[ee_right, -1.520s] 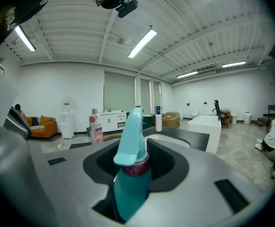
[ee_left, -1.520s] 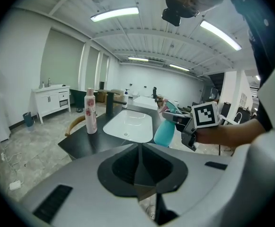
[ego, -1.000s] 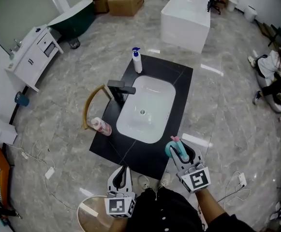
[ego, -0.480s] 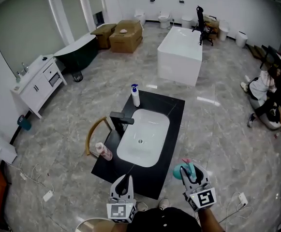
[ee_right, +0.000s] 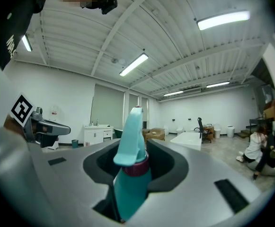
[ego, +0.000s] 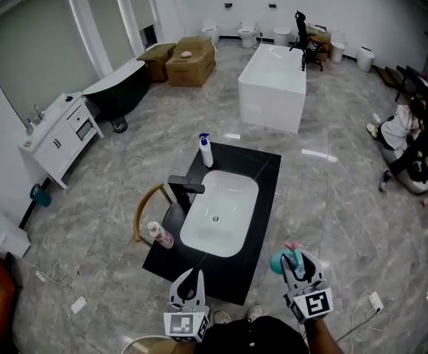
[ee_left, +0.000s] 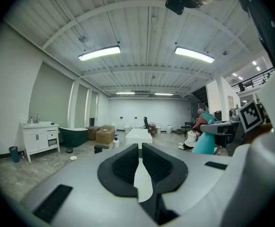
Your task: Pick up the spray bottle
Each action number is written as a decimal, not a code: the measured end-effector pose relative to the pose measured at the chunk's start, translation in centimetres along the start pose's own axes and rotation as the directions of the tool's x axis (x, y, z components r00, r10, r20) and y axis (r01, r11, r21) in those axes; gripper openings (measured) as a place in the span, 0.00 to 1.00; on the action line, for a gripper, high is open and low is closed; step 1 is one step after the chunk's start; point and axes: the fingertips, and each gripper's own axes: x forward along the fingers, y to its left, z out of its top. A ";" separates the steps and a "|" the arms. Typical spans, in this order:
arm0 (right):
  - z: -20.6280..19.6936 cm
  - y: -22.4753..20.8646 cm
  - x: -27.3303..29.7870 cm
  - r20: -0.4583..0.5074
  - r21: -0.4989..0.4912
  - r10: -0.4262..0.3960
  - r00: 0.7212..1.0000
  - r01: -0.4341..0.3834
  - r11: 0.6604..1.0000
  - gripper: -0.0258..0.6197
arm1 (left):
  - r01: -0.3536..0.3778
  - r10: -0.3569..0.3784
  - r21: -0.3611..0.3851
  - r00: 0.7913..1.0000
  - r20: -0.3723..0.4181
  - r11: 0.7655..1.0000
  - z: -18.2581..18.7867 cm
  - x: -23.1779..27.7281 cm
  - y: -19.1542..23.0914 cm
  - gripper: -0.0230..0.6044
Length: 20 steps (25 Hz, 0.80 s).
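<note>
A teal spray bottle (ego: 281, 261) with a pink collar sits upright between my right gripper's jaws (ego: 296, 265), lifted off and to the right of the black counter (ego: 267, 169). In the right gripper view the spray bottle (ee_right: 129, 176) fills the gap, its trigger head rising above the pads, and the right gripper (ee_right: 136, 150) is shut on it. My left gripper (ego: 191, 280) hovers near the counter's front edge. In the left gripper view the left gripper (ee_left: 139, 151) is shut with nothing in it, and the teal spray bottle (ee_left: 205, 144) shows at the right.
The counter holds a white basin (ego: 234, 190), a black faucet (ego: 184, 188), a white bottle with a blue sprayer (ego: 206, 151) at the back and a pink bottle (ego: 158, 234) at the left. A white bathtub (ego: 272, 87), cardboard boxes (ego: 191, 61) and a white cabinet (ego: 60, 140) stand beyond. People sit at the right.
Both grippers have risen. The right one has carried the teal bottle to the right, away from the counter's front corner. The head view has tilted up to show more of the room.
</note>
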 end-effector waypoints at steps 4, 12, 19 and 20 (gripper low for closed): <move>-0.1 0.6 0.2 -0.006 0.015 0.015 1.000 -0.015 1.000 0.24 | -0.003 0.003 0.001 1.000 0.000 1.000 -0.1 -0.4 0.1 0.09; -0.4 1.4 1.3 -0.008 0.015 0.033 0.999 -0.033 0.999 0.24 | -0.022 0.022 -0.006 1.000 0.002 1.000 -0.3 -0.6 1.0 0.09; -0.5 1.5 2.2 -0.001 0.006 0.030 1.000 -0.030 1.000 0.24 | -0.028 0.028 -0.012 1.000 -0.004 1.000 -0.6 -0.6 1.7 0.09; -0.4 1.6 2.4 0.000 0.005 0.031 1.000 -0.031 1.000 0.24 | -0.028 0.028 -0.011 1.000 -0.004 1.000 -0.6 -0.5 1.7 0.09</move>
